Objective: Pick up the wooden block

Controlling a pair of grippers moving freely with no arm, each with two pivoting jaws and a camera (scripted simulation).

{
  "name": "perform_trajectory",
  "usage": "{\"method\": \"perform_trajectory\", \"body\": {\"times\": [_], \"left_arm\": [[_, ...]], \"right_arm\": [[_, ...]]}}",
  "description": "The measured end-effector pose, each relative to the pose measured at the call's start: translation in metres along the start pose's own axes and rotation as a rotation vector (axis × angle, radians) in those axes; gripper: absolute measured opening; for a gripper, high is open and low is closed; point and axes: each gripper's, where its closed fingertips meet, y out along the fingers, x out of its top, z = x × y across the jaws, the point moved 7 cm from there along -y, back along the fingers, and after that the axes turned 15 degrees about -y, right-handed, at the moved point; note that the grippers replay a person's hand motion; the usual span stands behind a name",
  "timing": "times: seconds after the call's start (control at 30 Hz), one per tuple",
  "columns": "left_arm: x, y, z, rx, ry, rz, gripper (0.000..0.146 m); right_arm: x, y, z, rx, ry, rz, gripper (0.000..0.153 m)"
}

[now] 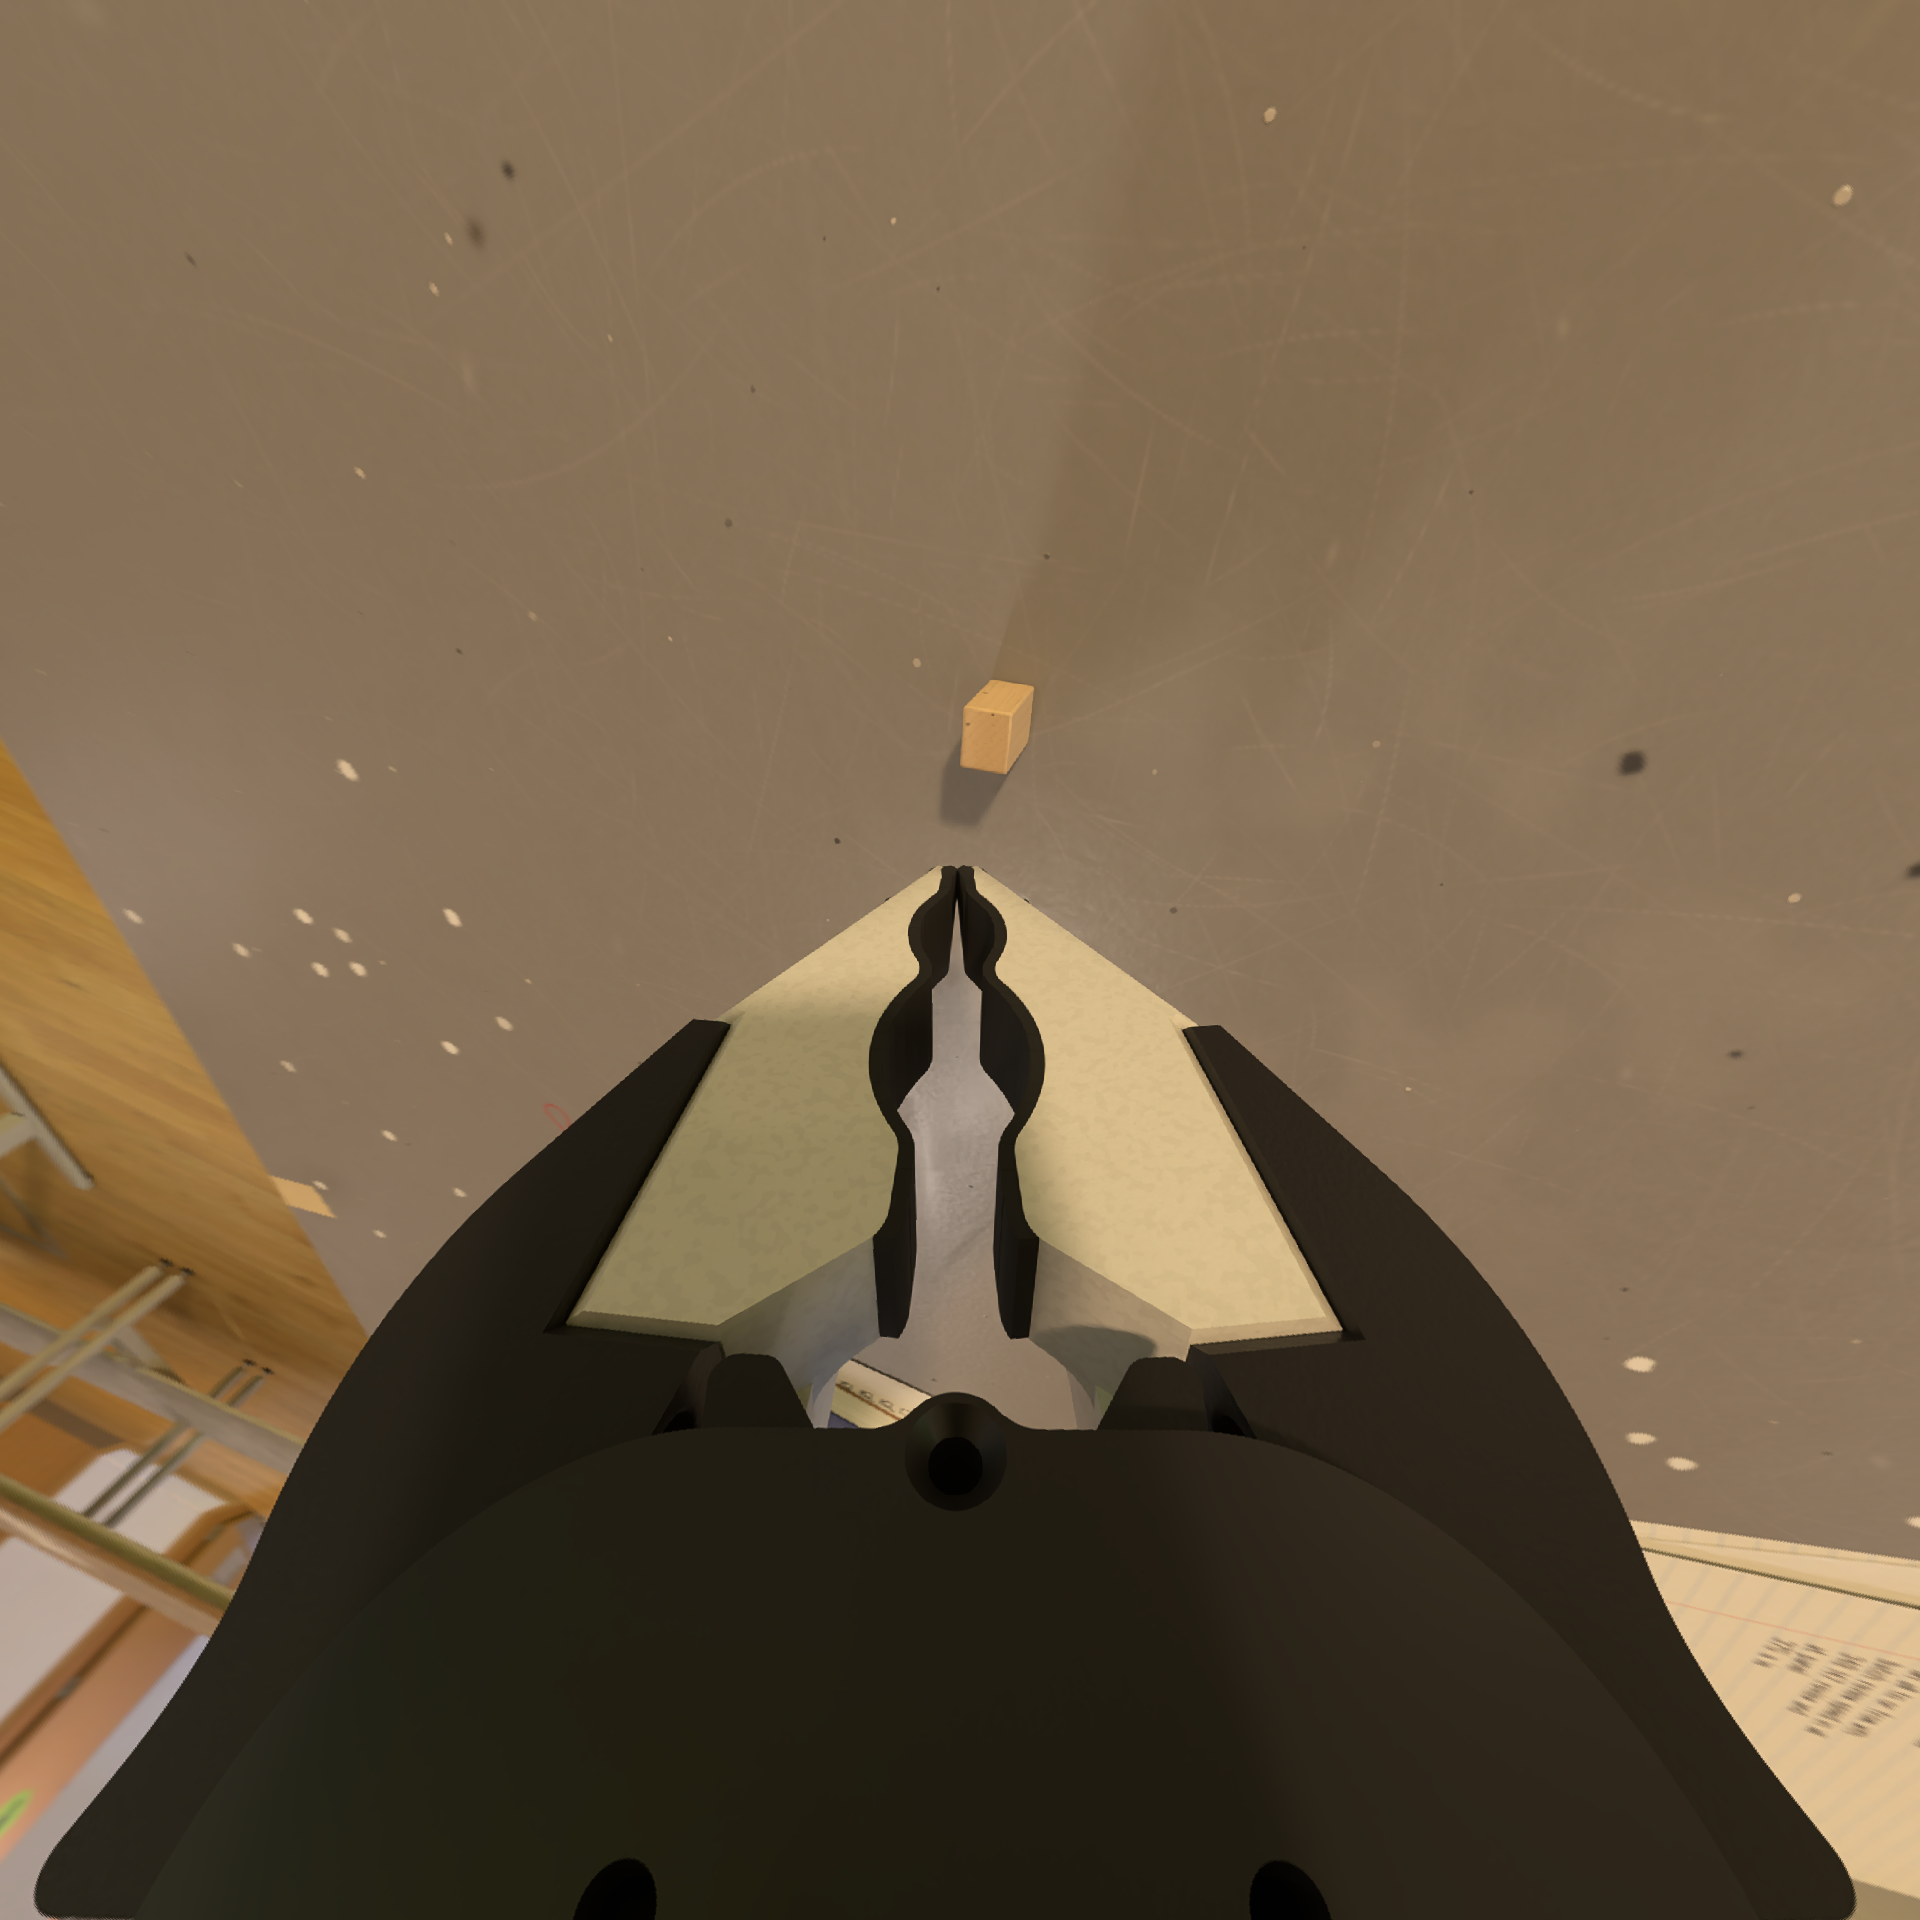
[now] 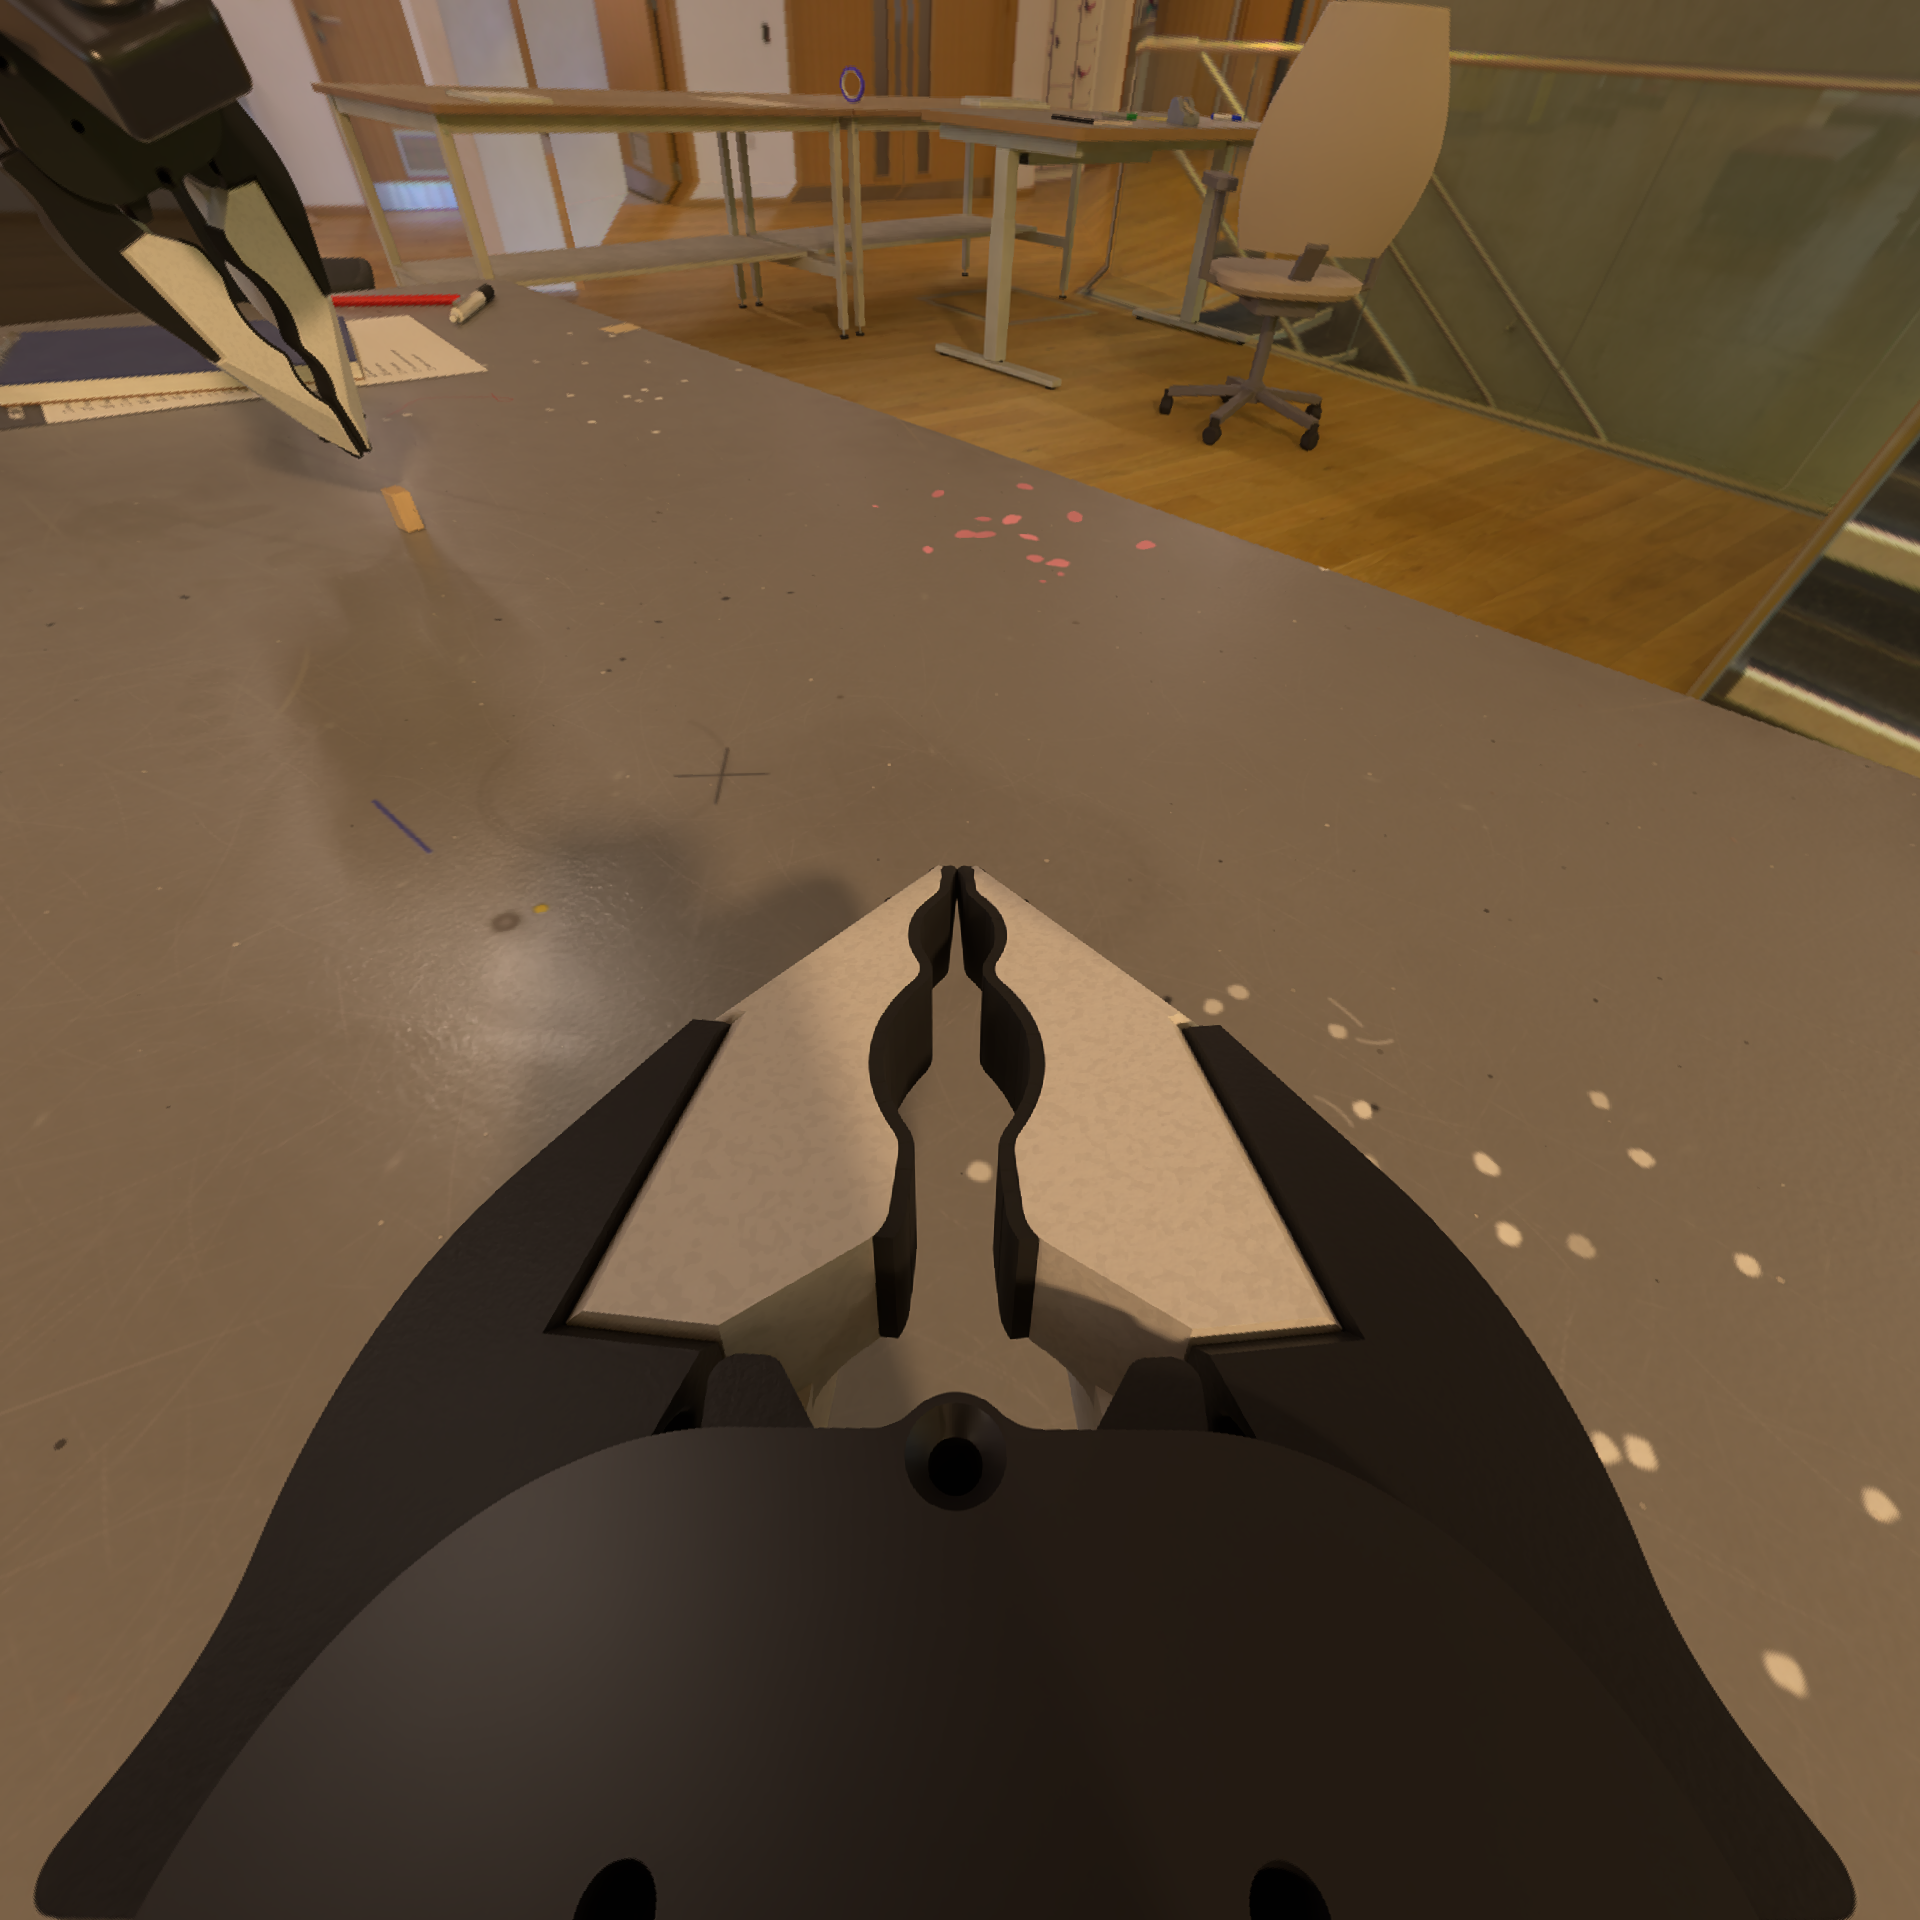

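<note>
A small light wooden block [image 1: 996, 725] sits on the grey table [image 1: 1351, 520], just ahead of my left gripper [image 1: 956, 871], which is shut and empty and hangs above the table. The block also shows far off at the upper left of the right wrist view [image 2: 403, 509], with the left gripper [image 2: 358, 449] tilted down just above and behind it, not touching. My right gripper [image 2: 956, 871] is shut and empty, low over the near part of the table [image 2: 1143, 748], far from the block.
Papers [image 2: 405, 358], a red pen [image 2: 395, 300] and a marker [image 2: 473, 303] lie at the table's far left. A lined sheet [image 1: 1787, 1704] lies near the left gripper. The table edge runs diagonally on the right; beyond it are wooden floor, desks [image 2: 831, 109] and an office chair [image 2: 1299, 239].
</note>
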Motion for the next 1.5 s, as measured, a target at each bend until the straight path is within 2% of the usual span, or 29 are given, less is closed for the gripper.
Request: {"method": "perform_trajectory", "body": {"times": [0.1, 0.33, 0.57, 0.67, 0.77, 0.9, 1.0, 1.07, 1.17, 1.27, 1.37, 1.5], "left_arm": [[0.003, 0.000, -0.003, 0.022, 0.059, -0.028, 0.000], [0.013, 0.015, -0.005, -0.010, 0.186, -0.013, 0.019], [0.019, 0.019, 0.000, -0.124, 0.263, 0.055, 0.015], [0.021, 0.020, 0.003, -0.203, 0.206, 0.103, 0.011], [0.022, 0.022, 0.008, -0.291, 0.076, 0.125, 0.009], [0.016, 0.020, 0.009, -0.315, -0.049, 0.127, 0.009], [0.008, -0.001, 0.007, -0.287, -0.109, 0.073, 0.009], [0.011, -0.032, 0.004, -0.250, -0.170, -0.016, 0.009], [0.040, -0.090, -0.021, -0.175, -0.210, -0.146, 0.008], [0.095, -0.126, -0.081, -0.205, -0.175, -0.256, 0.008], [0.155, -0.119, -0.153, -0.318, -0.104, -0.284, 0.008], [0.219, -0.076, -0.225, -0.464, -0.027, -0.248, 0.009]], "right_arm": [[0.002, 0.000, 0.001, 0.000, -0.007, -0.003, 0.000], [0.000, 0.001, 0.002, -0.011, -0.017, 0.015, 0.000], [-0.007, 0.004, 0.000, 0.000, 0.020, 0.023, 0.000], [-0.007, 0.004, -0.001, 0.004, 0.027, 0.019, 0.000], [-0.006, 0.004, 0.000, 0.009, 0.021, 0.017, 0.000], [-0.002, 0.001, 0.000, 0.002, -0.001, 0.005, 0.000], [0.003, -0.003, -0.001, -0.005, -0.008, -0.018, 0.000], [0.007, -0.006, -0.002, -0.004, -0.003, -0.035, 0.000], [0.011, -0.009, -0.002, 0.004, 0.007, -0.056, 0.000], [0.018, -0.011, 0.000, 0.017, -0.001, -0.074, 0.000], [0.027, -0.016, 0.004, 0.050, -0.039, -0.074, 0.000], [0.033, -0.026, 0.010, 0.128, -0.212, 0.012, 0.000]]}}
